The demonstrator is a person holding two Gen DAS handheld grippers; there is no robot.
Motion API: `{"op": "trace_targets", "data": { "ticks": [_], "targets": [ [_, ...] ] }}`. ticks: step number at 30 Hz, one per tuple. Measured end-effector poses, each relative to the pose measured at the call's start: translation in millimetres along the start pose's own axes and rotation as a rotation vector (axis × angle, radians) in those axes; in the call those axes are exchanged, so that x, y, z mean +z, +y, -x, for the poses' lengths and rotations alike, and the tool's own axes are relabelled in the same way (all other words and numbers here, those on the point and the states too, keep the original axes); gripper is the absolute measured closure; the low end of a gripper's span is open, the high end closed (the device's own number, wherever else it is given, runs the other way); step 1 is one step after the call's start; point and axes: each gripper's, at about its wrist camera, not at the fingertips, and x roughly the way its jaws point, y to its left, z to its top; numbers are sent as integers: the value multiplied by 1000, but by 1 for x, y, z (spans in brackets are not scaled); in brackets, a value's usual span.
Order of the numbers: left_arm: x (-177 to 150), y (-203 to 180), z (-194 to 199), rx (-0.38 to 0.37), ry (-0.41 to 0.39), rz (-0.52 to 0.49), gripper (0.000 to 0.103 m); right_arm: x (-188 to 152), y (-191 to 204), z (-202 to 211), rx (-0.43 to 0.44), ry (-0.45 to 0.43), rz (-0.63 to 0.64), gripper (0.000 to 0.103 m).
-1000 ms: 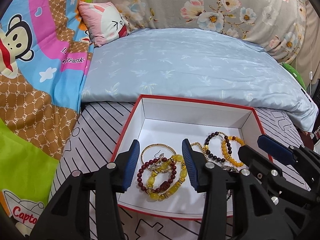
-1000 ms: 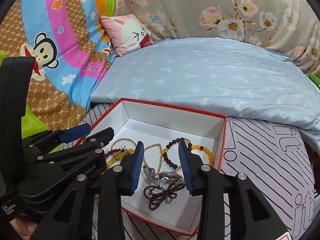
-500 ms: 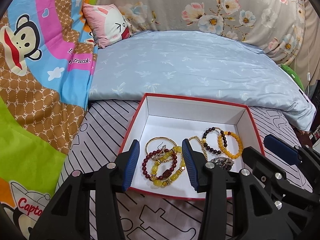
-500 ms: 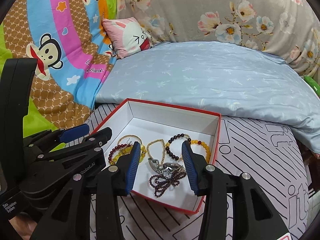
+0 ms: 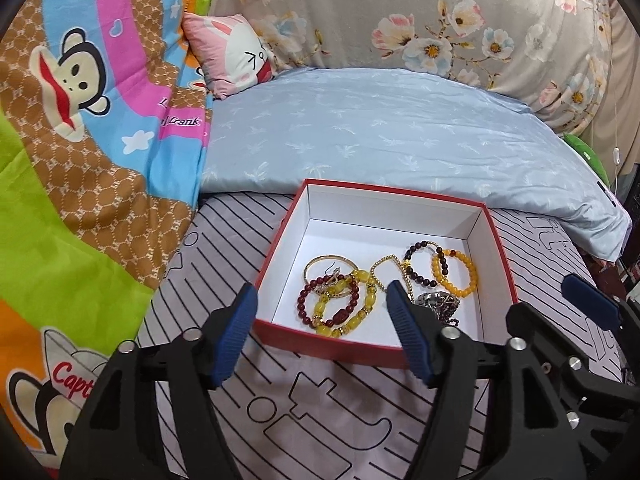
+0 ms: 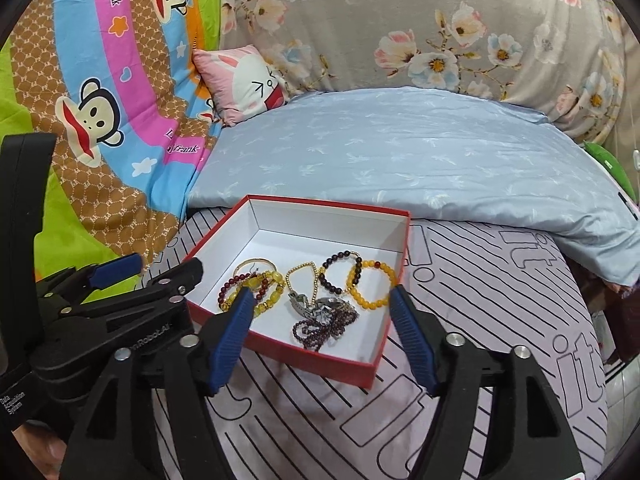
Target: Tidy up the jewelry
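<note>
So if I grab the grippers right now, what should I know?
Left gripper: jaws opening, nothing between them.
Right gripper: jaws opening too, nothing held.
Both hover just in front of the red box on the striped sheet.
Inside the box: the bead bracelets, gold bangle, gold chain and a dark tangled piece, all heaped at the near end.
Everything visible is in the box; untangling may remain.

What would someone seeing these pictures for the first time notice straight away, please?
First, the red box with its white inside, lying on the striped sheet, with a heap of bead bracelets in its near half. Next, the bright monkey blanket on the left. Both grippers, left gripper and right gripper, hover before the box, jaws opening on nothing.
</note>
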Motion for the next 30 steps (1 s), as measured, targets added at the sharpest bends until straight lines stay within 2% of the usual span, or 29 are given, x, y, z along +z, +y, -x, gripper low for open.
{"op": "trace_targets", "data": {
  "ticks": [2, 5, 8, 14, 30],
  "targets": [
    [-5, 2, 5, 7, -4, 8, 31, -4, -1, 5, -18, -11, 1, 24],
    [-13, 4, 11, 43, -13, 19, 18, -11, 0, 10, -53, -24, 5, 19],
    [-20, 8, 13, 74, -27, 30, 10, -18, 1, 13, -70, -29, 5, 17],
    [-34, 9, 11, 105, -35, 32, 9, -31, 2, 9, -89, -27, -4, 17],
    [-49, 16, 4, 113, -37, 99, 9, -42, 5, 5, -125, -45, -6, 17]
  ]
}}
